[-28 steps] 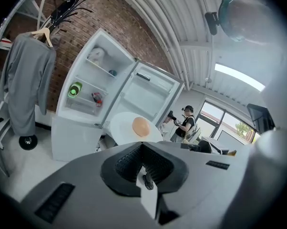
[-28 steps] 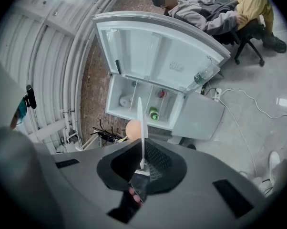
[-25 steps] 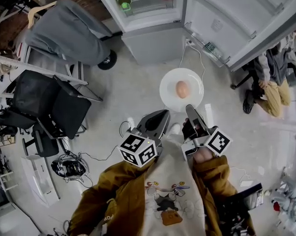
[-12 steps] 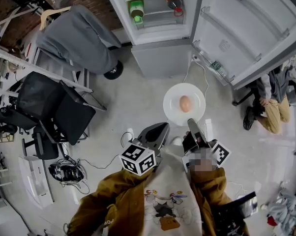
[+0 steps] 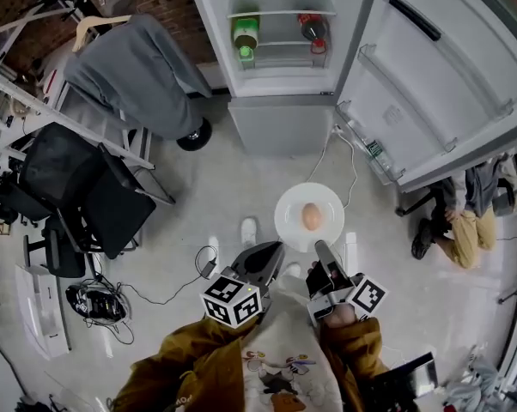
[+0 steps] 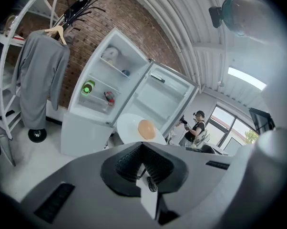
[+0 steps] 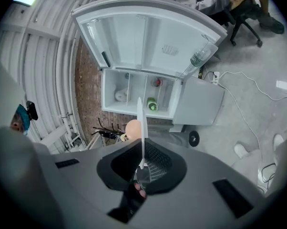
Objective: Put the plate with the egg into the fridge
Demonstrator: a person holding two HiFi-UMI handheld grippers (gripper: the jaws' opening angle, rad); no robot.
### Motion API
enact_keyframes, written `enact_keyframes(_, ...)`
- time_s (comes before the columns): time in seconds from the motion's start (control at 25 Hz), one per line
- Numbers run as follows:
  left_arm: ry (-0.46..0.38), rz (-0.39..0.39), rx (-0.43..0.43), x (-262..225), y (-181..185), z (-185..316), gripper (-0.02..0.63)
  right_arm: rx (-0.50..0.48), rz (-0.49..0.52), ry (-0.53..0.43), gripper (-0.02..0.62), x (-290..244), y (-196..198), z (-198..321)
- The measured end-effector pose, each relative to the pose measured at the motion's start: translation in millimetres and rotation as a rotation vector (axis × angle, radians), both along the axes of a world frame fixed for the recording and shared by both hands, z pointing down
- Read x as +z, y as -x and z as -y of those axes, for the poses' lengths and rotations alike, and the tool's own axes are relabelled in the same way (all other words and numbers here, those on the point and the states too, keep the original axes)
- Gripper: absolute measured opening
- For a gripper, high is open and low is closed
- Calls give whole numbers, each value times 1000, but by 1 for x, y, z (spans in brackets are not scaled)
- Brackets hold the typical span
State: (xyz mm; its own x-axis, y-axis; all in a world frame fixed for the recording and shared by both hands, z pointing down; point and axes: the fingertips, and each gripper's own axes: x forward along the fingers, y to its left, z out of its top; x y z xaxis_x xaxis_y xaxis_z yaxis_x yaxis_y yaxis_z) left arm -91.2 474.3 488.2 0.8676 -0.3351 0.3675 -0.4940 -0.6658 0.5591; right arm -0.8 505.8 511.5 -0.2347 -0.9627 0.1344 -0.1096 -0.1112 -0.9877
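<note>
The right hand-held gripper (image 5: 320,249) pinched the near rim of the stiff, breakable plate (image 5: 330,202), short of the open fridge (image 5: 276,75). Its loose egg (image 5: 311,216) would likely roll. The left hand-held gripper (image 5: 274,249) was closed and empty.

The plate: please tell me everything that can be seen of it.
The plate is white, round and shallow, smooth like china. It is held about level above the floor, before the open fridge. One brown egg lies near its middle. The fingers of the right gripper clamp its near rim.
</note>
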Motion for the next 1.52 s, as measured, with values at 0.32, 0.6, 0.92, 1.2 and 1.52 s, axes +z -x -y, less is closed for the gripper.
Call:
enact_keyframes(0.32,20,-7,7,11,-15,77,6,-12,-32,7,21,8,-13,74)
enact_keyframes(0.6,25,-5,53,5,-16,175,6,12,-51,35,21,13,-20,166)
enact_keyframes(0.92,30,-31,97,-3,-1,285,6,92,-48,45,21,7,-9,264)
enact_keyframes(1.2,42,-78,149,1,2,353,6,156,-79,33,21,0,-3,324)
enact_keyframes(1.52,84,-110,123,4,10,389,6,154,-91,92,21,0,1,357)
